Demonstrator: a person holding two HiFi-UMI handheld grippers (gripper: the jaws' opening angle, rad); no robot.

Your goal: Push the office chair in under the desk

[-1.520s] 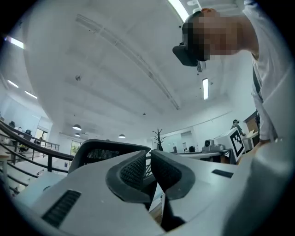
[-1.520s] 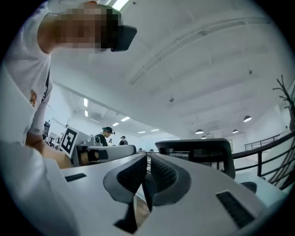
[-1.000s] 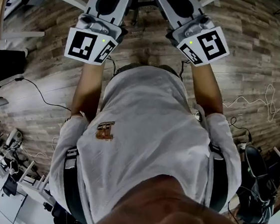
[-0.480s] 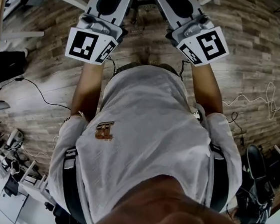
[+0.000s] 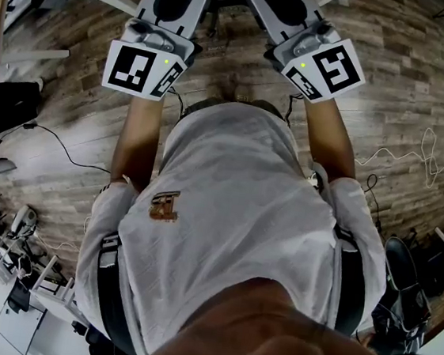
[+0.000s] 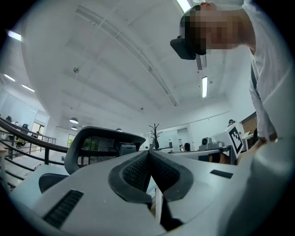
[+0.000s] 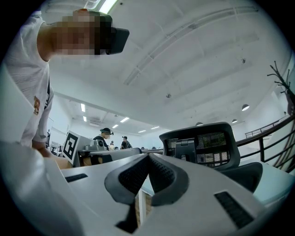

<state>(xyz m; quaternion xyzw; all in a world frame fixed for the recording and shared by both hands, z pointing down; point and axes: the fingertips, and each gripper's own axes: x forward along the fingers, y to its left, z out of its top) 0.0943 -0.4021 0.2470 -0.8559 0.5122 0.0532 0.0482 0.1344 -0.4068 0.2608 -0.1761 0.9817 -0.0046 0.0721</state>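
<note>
Now we are holding the left gripper and the right gripper side by side, both jaws pressed together and empty, facing the office chair.

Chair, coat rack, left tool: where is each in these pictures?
chair point(image 7: 216, 142): right gripper view, on its mesh panel.
coat rack point(image 6: 155, 138): left gripper view, on its trunk.
left tool point(image 6: 149, 153): left gripper view, where its shut tips meet.

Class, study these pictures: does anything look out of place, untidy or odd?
Loose cables trail across the wooden floor: a white cable at the right, a black cable at the left. They could snag feet.
</note>
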